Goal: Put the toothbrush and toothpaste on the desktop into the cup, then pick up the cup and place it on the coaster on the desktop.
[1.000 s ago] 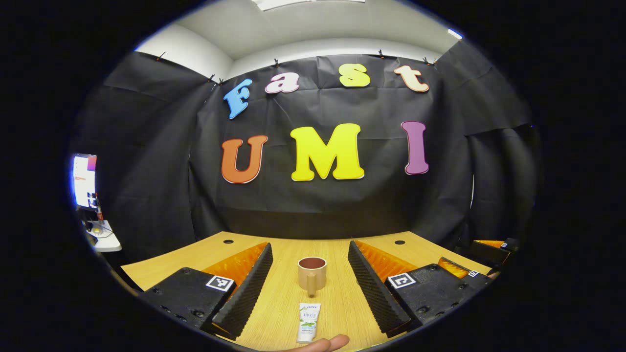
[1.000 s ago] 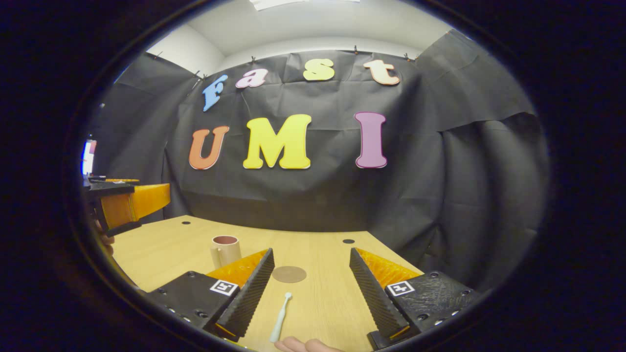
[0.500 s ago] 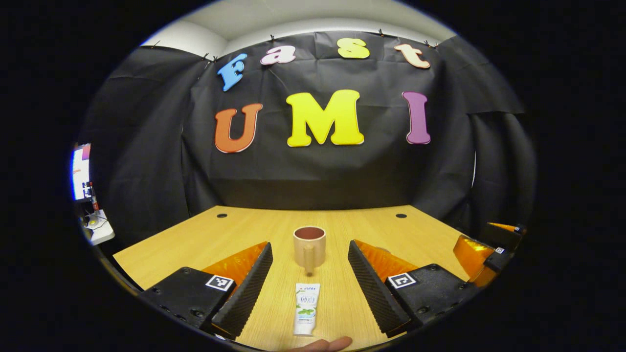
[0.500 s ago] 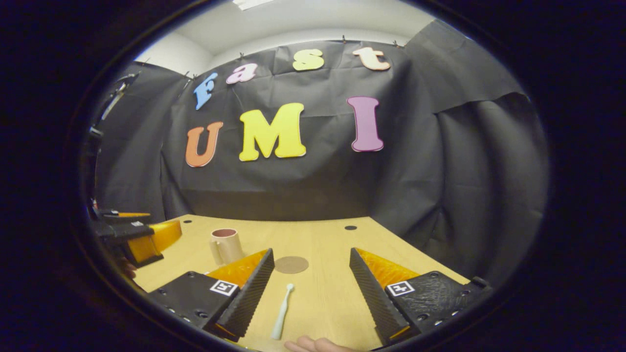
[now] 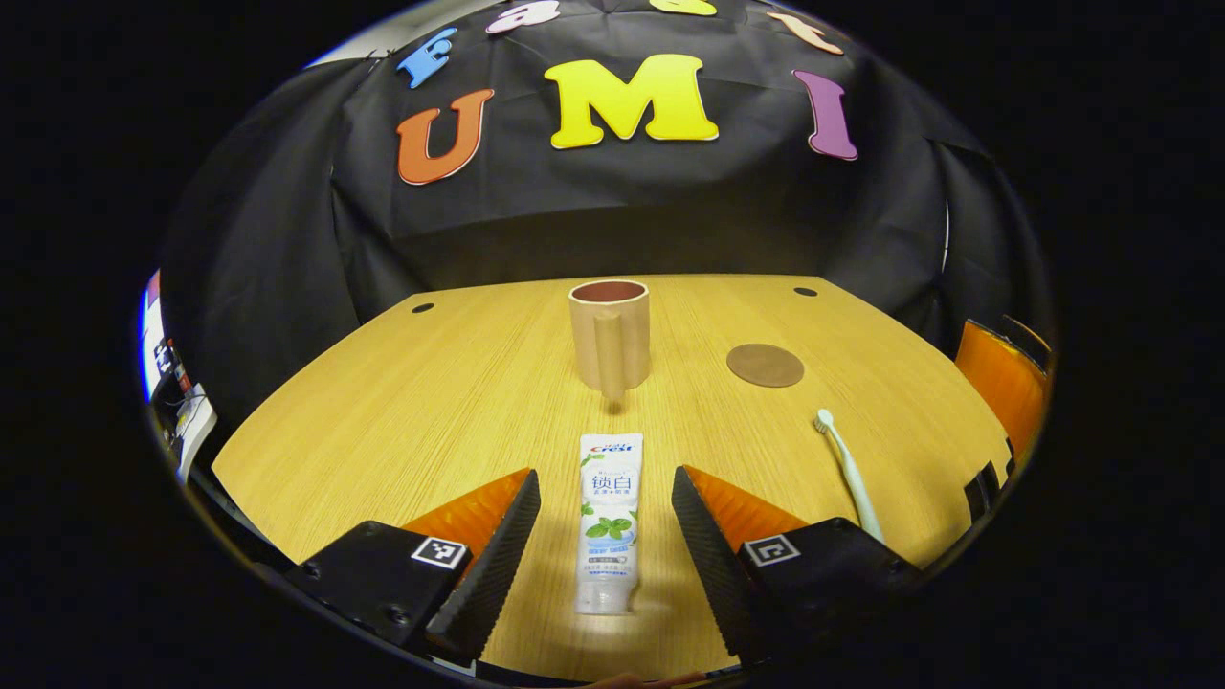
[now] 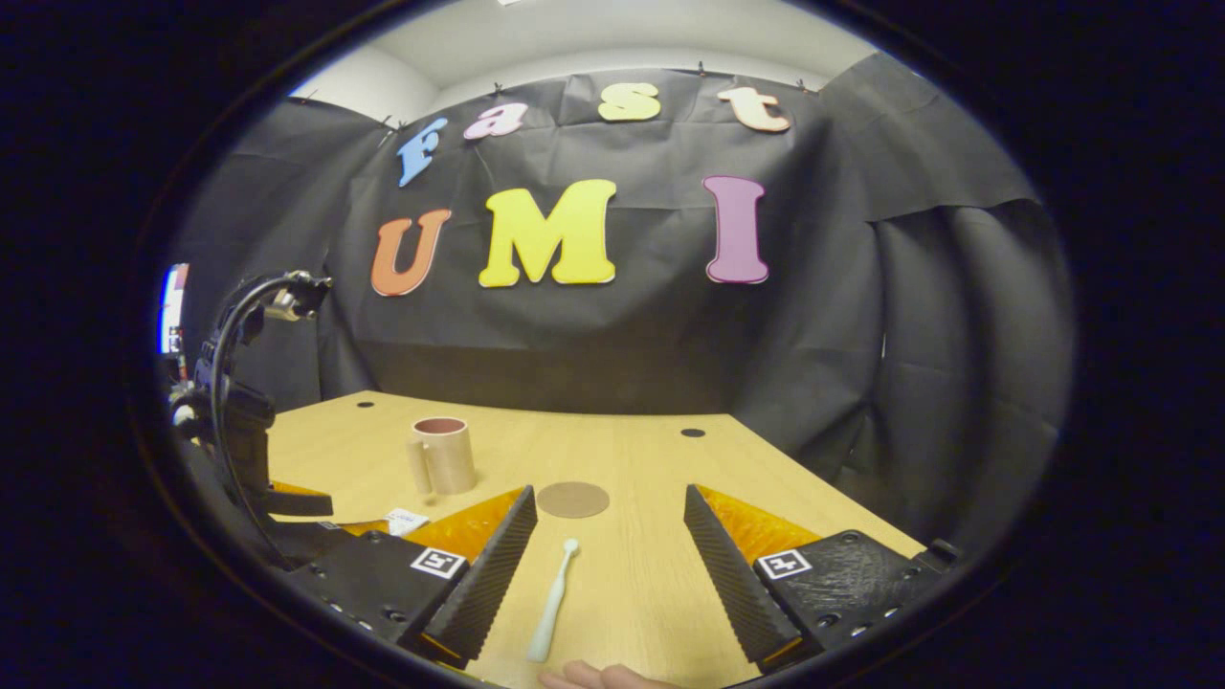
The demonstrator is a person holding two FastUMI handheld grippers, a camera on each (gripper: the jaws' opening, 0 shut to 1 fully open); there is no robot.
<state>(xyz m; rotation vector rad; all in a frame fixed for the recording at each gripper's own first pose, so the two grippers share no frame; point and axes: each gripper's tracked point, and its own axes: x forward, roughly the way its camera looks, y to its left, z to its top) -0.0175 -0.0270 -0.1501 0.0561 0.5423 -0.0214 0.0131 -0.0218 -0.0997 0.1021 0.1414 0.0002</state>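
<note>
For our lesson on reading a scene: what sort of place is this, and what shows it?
Probably a staged recording booth, not a home bathroom: black cloth drapes the walls, and a bare wooden desk holds just a cup, toothpaste, toothbrush and coaster.

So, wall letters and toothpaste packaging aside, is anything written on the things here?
Cup: no text.
Coaster: no text.
Toothbrush: no text.
Left gripper and right gripper: square black-and-white code tags, no words.
Desk: no text.
</note>
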